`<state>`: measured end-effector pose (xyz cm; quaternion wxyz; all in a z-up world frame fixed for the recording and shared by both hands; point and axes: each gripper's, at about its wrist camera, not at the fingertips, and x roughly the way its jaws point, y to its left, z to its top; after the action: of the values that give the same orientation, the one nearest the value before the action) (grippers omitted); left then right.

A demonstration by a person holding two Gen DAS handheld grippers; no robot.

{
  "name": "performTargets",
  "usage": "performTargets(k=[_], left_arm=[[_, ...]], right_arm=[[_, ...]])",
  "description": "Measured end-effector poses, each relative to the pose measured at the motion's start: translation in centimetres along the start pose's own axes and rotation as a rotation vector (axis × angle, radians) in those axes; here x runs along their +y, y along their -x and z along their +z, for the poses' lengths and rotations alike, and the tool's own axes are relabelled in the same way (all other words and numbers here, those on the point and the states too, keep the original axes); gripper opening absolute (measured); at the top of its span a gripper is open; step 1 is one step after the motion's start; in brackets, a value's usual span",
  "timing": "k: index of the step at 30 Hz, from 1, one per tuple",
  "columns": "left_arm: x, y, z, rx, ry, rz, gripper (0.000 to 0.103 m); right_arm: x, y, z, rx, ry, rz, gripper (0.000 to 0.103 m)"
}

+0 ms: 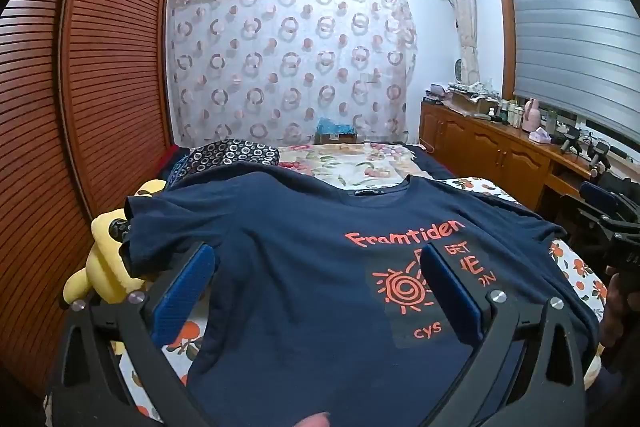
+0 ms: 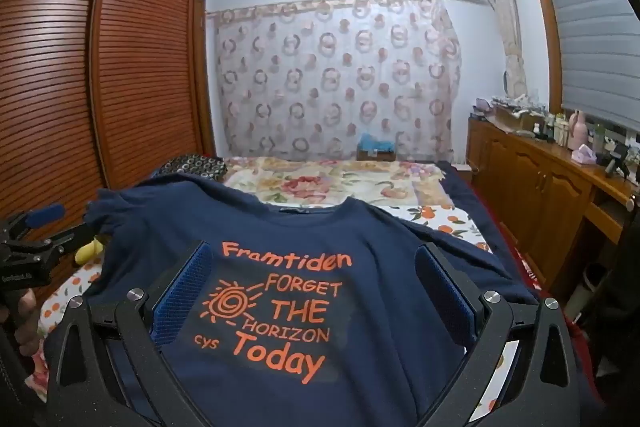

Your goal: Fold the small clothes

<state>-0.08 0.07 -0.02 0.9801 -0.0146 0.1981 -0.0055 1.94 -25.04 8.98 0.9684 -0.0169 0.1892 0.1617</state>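
Observation:
A navy T-shirt [image 1: 304, 267] [image 2: 380, 267] with orange print lies flat and face up on the bed, collar pointing away from me. My left gripper [image 1: 316, 271] hovers open over the shirt's left half, its blue pads [image 1: 184, 291] wide apart with nothing between them. My right gripper [image 2: 314, 275] hangs open above the printed chest, framing the orange lettering. The other gripper shows at the edge of each view, at the right in the left wrist view [image 1: 616, 227] and at the left in the right wrist view [image 2: 36, 231].
A yellow plush toy [image 1: 104, 267] lies by the shirt's left sleeve. The bed carries an orange-patterned sheet [image 1: 580, 267] and a floral quilt [image 2: 320, 179] further back. A slatted wooden wardrobe [image 1: 100, 75] stands left, a wooden cabinet [image 2: 540, 179] with bottles right.

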Motion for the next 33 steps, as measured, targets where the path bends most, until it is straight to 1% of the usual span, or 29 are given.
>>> performTargets(k=[2,6,33], left_arm=[[-0.01,-0.03,0.02,0.006,0.0,0.007,0.103],[0.0,-0.04,0.04,0.005,-0.003,0.008,0.103],[-0.03,-0.01,0.04,0.003,-0.005,0.01,0.103]], right_arm=[[0.05,0.02,-0.04,-0.01,0.008,-0.004,0.103],[0.15,-0.16,-0.1,-0.001,0.008,-0.001,0.103],[0.23,0.05,-0.14,-0.009,0.005,-0.003,0.103]])
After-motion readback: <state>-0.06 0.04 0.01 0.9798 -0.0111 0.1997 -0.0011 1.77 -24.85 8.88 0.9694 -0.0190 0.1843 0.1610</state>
